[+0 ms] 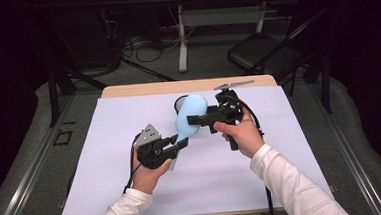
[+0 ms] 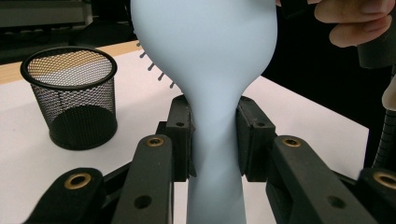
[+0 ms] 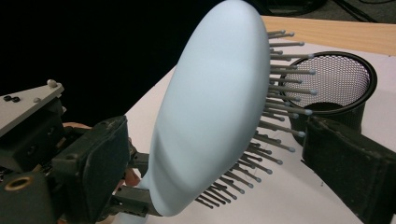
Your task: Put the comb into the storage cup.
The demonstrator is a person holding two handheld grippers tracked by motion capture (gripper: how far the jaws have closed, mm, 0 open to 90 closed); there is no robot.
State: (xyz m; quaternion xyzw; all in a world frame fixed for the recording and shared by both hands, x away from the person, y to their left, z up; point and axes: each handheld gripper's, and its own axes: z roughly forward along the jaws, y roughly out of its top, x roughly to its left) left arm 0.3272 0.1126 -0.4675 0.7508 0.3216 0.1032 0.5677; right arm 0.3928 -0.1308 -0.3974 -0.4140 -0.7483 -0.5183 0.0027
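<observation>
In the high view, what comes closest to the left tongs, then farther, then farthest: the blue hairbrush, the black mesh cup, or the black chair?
1. Blue hairbrush: its handle is clamped in the left tongs.
2. Black mesh cup: behind the brush head, on the white table top.
3. Black chair: on the floor beyond the table's far right corner.
</observation>
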